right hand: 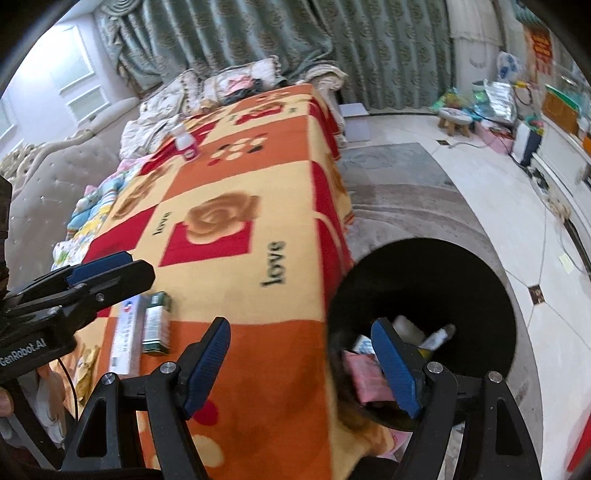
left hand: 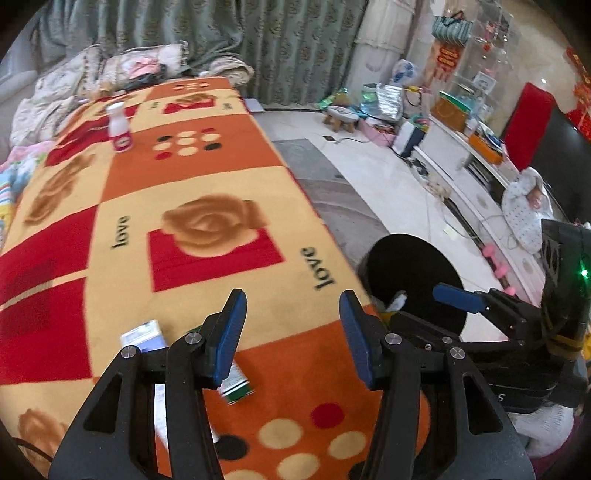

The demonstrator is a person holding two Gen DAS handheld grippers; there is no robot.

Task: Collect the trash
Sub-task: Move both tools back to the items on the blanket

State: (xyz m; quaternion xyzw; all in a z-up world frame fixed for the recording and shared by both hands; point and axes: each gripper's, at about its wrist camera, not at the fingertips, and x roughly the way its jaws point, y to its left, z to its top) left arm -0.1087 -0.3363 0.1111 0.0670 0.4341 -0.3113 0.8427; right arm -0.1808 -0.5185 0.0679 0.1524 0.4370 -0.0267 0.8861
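Observation:
A table under an orange, yellow and red blanket (left hand: 207,177) (right hand: 258,295) holds the trash. A green and white carton (left hand: 236,387) (right hand: 157,325) and a white and blue box (left hand: 146,334) (right hand: 127,339) lie near its front. A white and pink bottle (left hand: 120,127) (right hand: 186,142) stands upright at the far end. A black bin (left hand: 413,280) (right hand: 424,295) beside the table's right edge holds several items. My left gripper (left hand: 293,336) is open and empty over the carton. My right gripper (right hand: 301,365) is open and empty, straddling the table edge and the bin.
A sofa with cushions and bedding (right hand: 55,177) runs along the table's left and far side. Green curtains (left hand: 221,33) hang behind. A grey rug (right hand: 399,192), a small stool (left hand: 341,118), clutter and a white TV cabinet (left hand: 476,177) fill the right.

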